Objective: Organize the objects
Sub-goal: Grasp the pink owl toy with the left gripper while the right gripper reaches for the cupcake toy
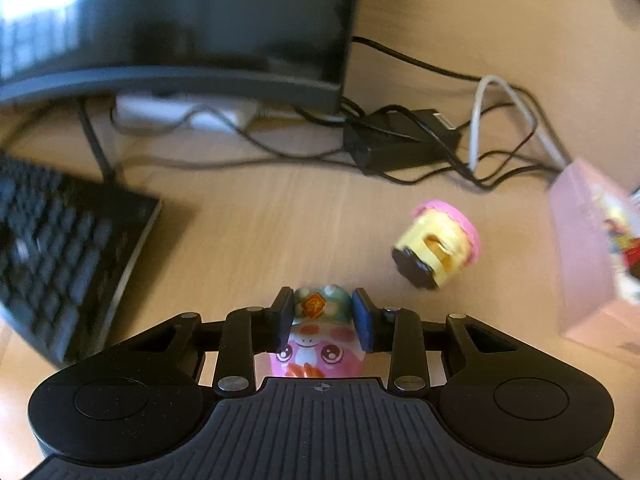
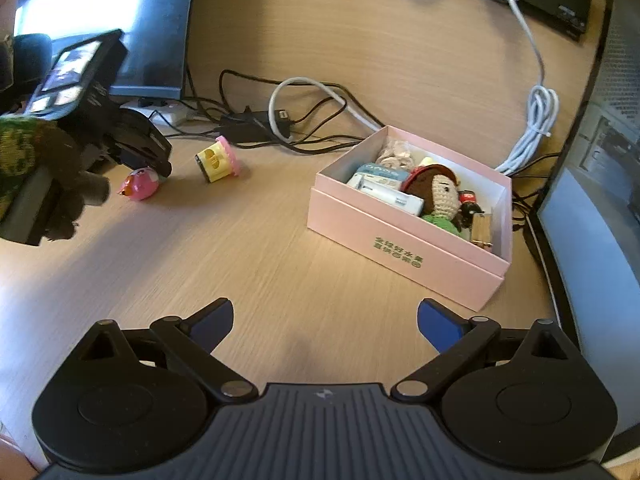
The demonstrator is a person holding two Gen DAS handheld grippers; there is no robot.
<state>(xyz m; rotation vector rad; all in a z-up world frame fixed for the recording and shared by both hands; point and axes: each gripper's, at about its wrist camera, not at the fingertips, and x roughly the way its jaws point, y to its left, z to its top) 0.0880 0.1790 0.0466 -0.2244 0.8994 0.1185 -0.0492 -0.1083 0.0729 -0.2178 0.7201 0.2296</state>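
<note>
Step in hand: pickup of the pink toy figure (image 1: 316,334); judged as the grasp stage of tidying loose items into the pink box (image 2: 404,256).
Left gripper (image 1: 322,316): narrowed, both pads pressed to the sides of the toy figure's head; it holds the toy.
Toy figure position: between the left gripper's pads, low over the worktop (image 2: 248,264); the right wrist view shows it at or just above the surface, and contact cannot be told.
Right gripper (image 2: 325,320): spread wide, holding nothing, hovering over bare worktop near the front of the box.
Box: open, lid off, well to the right of the toy; already holds a knitted doll (image 2: 438,194), a white packet and other small items, with some free room near the back corner.
Second loose item: a yellow cup toy with a pink rim (image 1: 438,246), lying on its side between the held toy and the box.
Obstructions: cables (image 1: 420,140) and a black adapter behind the toys; keyboard (image 1: 60,248) to the left.
Next move calls for: lifting the toy clear, carrying it right over the tipped cup toy, and releasing above a free spot in the box.
Remaining, by judgement: the cup toy is yet to be collected.
</note>
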